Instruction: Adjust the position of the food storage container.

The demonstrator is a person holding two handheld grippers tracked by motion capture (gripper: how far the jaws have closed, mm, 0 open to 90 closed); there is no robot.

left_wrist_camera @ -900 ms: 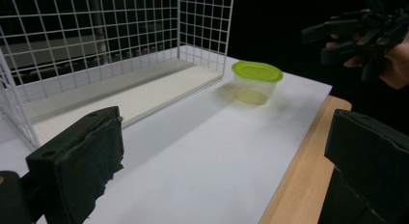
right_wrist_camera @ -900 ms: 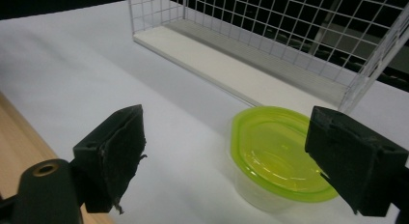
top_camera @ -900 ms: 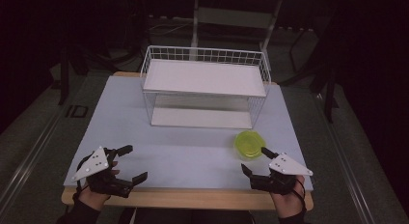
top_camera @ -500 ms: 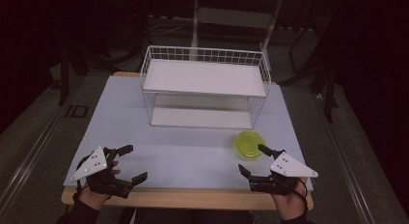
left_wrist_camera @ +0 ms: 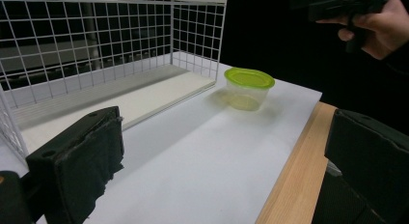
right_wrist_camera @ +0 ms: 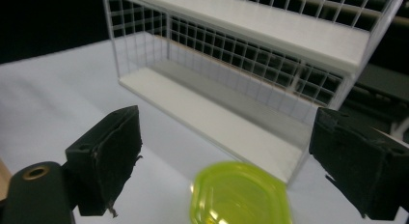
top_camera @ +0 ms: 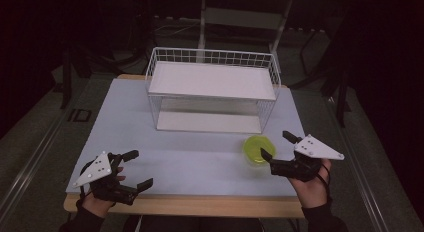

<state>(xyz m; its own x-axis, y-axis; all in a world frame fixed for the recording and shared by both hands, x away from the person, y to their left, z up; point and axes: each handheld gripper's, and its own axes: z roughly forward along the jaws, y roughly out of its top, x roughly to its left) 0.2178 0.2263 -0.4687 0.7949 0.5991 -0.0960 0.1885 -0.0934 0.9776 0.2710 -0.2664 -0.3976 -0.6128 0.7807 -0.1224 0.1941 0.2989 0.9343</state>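
A clear tub with a yellow-green lid (top_camera: 256, 148) stands on the white table top, in front of the wire rack's right end. My right gripper (top_camera: 276, 145) hovers just right of the tub, open, with nothing touching its pads. In the right gripper view the tub (right_wrist_camera: 240, 199) lies low between the two wide-apart jaws of that gripper (right_wrist_camera: 231, 137). My left gripper (top_camera: 138, 169) rests near the table's front left corner, open and empty. In the left gripper view, beyond the gripper (left_wrist_camera: 226, 166), the tub (left_wrist_camera: 249, 87) sits far off, with the other hand (left_wrist_camera: 381, 21) above it.
A white wire rack (top_camera: 212, 92) with an upper and a lower shelf stands at the back middle of the table (top_camera: 120, 117). The table's wooden front edge (top_camera: 200, 204) runs just under both hands. Dark floor and furniture legs surround the table.
My right gripper has moved away from the front edge and up beside the tub. The left gripper has stayed in place. The tub has not moved.
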